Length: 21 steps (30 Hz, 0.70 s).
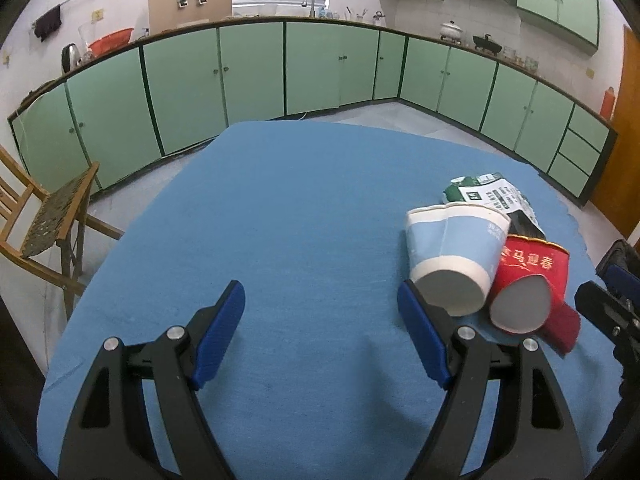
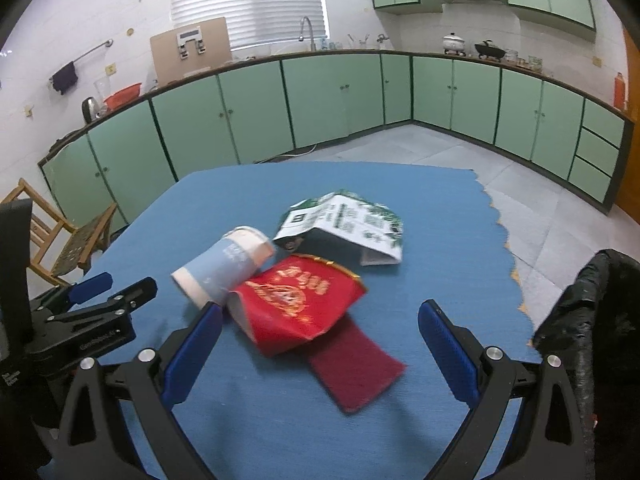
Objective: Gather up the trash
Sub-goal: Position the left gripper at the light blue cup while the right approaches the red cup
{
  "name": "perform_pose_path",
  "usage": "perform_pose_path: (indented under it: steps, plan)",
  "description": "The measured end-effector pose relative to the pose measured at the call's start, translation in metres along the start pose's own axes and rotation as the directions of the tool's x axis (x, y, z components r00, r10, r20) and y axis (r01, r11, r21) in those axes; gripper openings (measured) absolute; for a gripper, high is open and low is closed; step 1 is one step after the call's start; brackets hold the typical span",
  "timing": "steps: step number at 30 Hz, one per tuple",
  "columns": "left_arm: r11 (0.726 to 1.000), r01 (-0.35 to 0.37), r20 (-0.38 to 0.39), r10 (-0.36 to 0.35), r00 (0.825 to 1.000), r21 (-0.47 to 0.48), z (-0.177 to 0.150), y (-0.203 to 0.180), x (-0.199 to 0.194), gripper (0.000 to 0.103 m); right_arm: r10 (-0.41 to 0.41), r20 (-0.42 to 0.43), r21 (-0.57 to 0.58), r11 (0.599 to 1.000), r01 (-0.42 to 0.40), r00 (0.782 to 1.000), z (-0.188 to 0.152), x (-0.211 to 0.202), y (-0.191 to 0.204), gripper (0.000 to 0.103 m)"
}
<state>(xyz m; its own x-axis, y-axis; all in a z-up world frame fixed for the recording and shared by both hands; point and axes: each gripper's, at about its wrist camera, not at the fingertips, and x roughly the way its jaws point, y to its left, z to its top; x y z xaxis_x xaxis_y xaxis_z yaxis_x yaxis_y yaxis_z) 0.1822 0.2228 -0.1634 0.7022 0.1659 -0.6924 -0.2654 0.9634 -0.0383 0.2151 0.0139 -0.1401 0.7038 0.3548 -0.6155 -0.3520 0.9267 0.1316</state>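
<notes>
My left claw (image 1: 320, 334) is spread wide over the blue cloth, nothing between its pads. Its right pad (image 1: 422, 338) sits just beside the base of the pale blue paper cup (image 1: 452, 258); I can't tell whether they touch. My right claw (image 2: 320, 354) is just as wide and holds nothing either. The red paper cup (image 2: 300, 304) and the dark red strip (image 2: 356, 368) lie in the gap between its fingers, lower centre of the frame, with no pad pressing on them.

All the trash is one heap. In the left wrist view it sits at the right of the frame: blue cup on its side, red cup against it, and the crumpled green and white carton (image 1: 494, 196) behind both. In the right wrist view the same heap is dead centre.

The desk (image 1: 300, 208) is bare cloth across the whole left and middle of the left view, plenty of room there. In the right wrist view its right edge is ragged and wavy, close to the heap, with tiled floor (image 2: 460, 160) beyond. A black bag (image 2: 580, 312) bulges at lower right. A wooden chair (image 1: 52, 216) stands off the desk's left side.

Writing: the red cup carries gold Chinese characters, 马迎春 readable in the left wrist view. The carton's print is too small to read.
</notes>
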Motion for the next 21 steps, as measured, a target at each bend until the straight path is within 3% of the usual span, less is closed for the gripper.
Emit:
perform_pose_path:
  steps: [9, 19, 21]
  plan:
    - [1.000, 0.016, -0.011, -0.016, 1.000, -0.012, 0.001, 0.005, 0.006, 0.076, -0.048, -0.045, -0.036, 0.998, 0.047, 0.998, -0.001, 0.017, 0.009, 0.096]
    - [0.999, 0.043, -0.011, -0.043, 0.999, -0.003, -0.001, -0.007, 0.005, 0.076, -0.165, -0.067, 0.004, 0.986, 0.165, 0.984, -0.001, 0.013, -0.035, 0.096]
    - [0.999, 0.041, -0.009, -0.041, 0.999, -0.001, -0.001, -0.009, 0.005, 0.076, -0.156, -0.062, 0.048, 0.986, 0.159, 0.986, 0.000, 0.010, -0.044, 0.096]
